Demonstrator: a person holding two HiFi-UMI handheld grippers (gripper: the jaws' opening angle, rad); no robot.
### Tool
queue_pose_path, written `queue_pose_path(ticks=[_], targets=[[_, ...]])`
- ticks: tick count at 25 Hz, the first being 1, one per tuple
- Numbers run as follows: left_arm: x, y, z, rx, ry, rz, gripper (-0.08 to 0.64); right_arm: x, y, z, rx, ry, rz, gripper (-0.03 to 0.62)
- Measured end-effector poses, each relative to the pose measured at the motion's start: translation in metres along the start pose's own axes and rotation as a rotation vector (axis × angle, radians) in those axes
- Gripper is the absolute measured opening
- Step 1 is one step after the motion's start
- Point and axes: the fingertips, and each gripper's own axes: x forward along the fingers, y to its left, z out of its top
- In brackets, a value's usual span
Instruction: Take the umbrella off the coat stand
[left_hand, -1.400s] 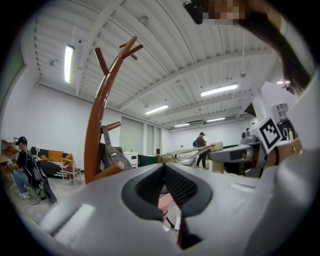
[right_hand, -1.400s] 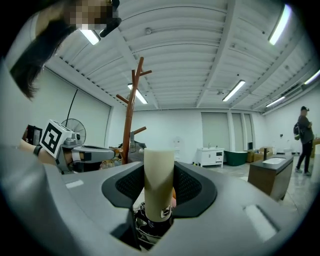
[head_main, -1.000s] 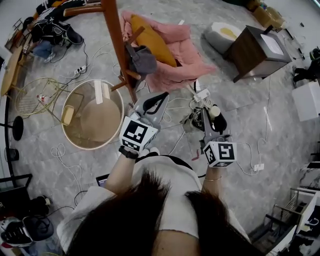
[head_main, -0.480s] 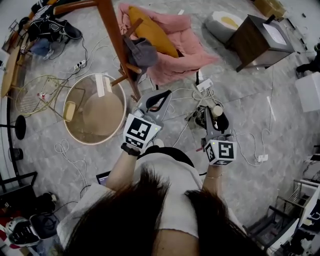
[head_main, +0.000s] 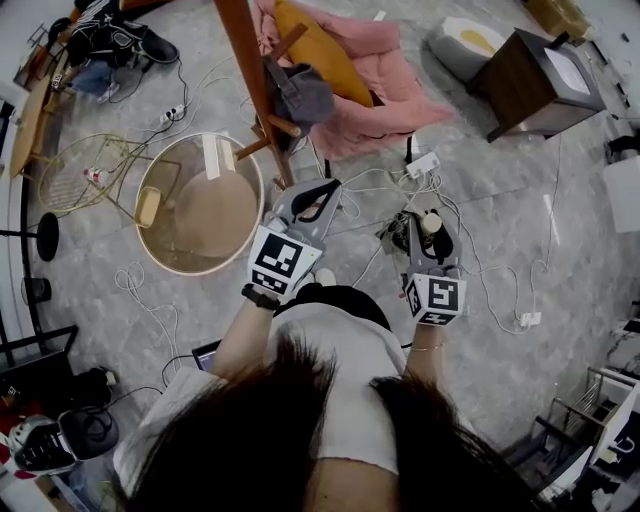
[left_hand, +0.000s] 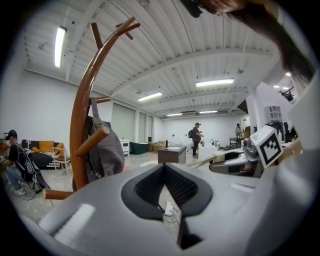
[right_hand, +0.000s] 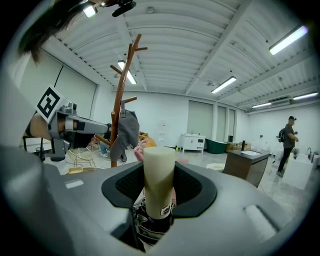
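Umbrella (right_hand: 159, 190), folded, is sitting upright in right hand-held gripper (right_hand: 159, 170), jaws clamping its cream handle, well apart from coat stand (head_main: 257, 90), which is carrying a grey bag (head_main: 303, 98). Removal is looking done; prob. only setting it down somewhere is remaining. Left hand-held gripper (left_hand: 164, 170) is hovering empty, jaws together.

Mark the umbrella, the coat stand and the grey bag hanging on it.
umbrella (right_hand: 159, 175), right gripper view, on its cream handle.
coat stand (left_hand: 79, 115), left gripper view, on the curved wooden post.
grey bag (left_hand: 107, 155), left gripper view, on its body beside the peg.
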Motion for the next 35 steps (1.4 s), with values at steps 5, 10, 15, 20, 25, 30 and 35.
queue_pose_path(ticks=[5,10,15,20,25,30,35], targets=[[-0.005,0.004,-0.010,-0.008,0.021,0.014,0.058,0.003,0.003,-0.007,0.003,0.011,0.006,0.156],[-0.005,0.006,-0.013,-0.006,0.030,0.010,0.058,0.005,0.008,-0.002,0.004,0.004,0.018,0.156],[-0.006,0.008,-0.015,-0.007,0.034,0.015,0.058,0.006,0.009,0.000,0.018,-0.003,0.014,0.155],[-0.009,0.013,-0.014,-0.010,0.033,0.030,0.058,0.007,0.009,0.002,0.026,-0.009,0.016,0.156],[-0.009,0.018,-0.015,-0.010,0.031,0.044,0.058,0.010,0.008,0.004,0.021,-0.016,0.020,0.156],[-0.010,0.023,-0.016,-0.012,0.030,0.056,0.058,0.014,0.006,0.006,0.026,-0.023,0.019,0.156],[-0.012,0.028,-0.014,-0.010,0.026,0.066,0.058,0.015,0.008,0.008,0.025,-0.025,0.021,0.156]])
